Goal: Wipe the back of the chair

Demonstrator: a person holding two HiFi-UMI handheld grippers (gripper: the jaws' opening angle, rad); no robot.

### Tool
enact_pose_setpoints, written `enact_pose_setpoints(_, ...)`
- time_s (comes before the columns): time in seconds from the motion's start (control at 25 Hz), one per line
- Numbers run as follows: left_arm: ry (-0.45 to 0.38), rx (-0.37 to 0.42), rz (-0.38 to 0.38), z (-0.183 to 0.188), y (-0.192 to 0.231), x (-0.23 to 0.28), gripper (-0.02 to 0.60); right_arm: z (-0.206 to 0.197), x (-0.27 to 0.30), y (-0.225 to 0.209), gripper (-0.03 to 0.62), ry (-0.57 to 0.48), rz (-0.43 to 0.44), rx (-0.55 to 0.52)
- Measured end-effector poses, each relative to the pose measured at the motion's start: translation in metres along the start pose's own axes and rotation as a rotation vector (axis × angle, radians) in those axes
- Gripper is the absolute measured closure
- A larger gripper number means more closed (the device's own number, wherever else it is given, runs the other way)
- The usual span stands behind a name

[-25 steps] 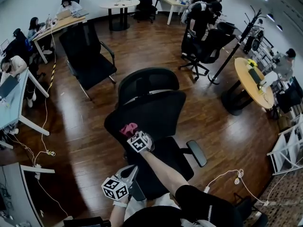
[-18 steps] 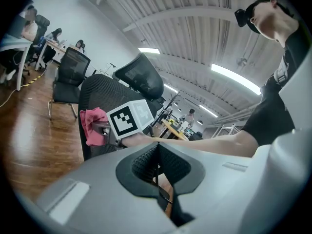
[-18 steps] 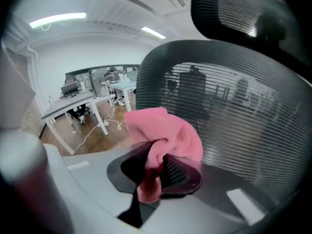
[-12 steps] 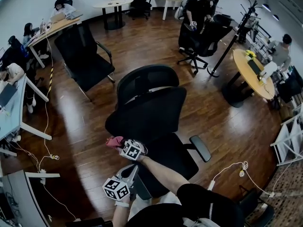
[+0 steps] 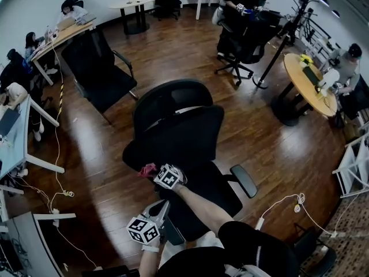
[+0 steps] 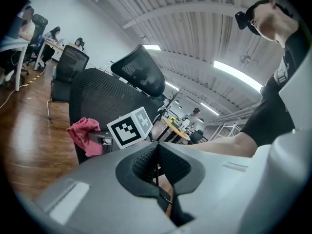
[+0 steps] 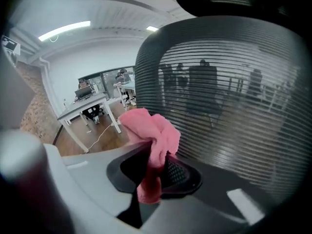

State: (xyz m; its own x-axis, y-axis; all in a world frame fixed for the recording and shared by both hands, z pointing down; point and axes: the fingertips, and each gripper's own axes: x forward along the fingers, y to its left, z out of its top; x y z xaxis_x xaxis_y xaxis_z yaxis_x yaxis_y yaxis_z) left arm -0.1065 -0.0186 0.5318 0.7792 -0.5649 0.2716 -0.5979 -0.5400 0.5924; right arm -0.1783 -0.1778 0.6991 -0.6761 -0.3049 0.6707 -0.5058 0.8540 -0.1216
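The right gripper (image 7: 155, 165) is clamped on a pink cloth (image 7: 152, 133), holding it at the lower left edge of the black mesh chair back (image 7: 219, 82). The cloth seems to touch the mesh, though I can't be sure. The left gripper (image 6: 157, 161) hangs low behind the chair, jaws closed on nothing.
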Motion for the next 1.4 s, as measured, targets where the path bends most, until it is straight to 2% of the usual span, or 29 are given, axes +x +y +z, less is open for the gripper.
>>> enact_pose_setpoints(0.56, 0.045, 0.001, -0.046, -0.003, -0.027, 0.074, 0.589, -0.051, -0.077, -0.118, 0.548, -0.019, -0.117, 0.085)
enact_pose_setpoints(1.04, 0.069, 0.008, -0.081, -0.007, -0.053, 0.127, 0.589, -0.116, -0.163, -0.237, 0.548, 0.006, -0.296, 0.205)
enact_pose_setpoints(1.4, 0.078, 0.015, -0.091, -0.015, -0.067, 0.141, 0.589, -0.156, -0.211, -0.292, 0.548, 0.027, -0.445, 0.312)
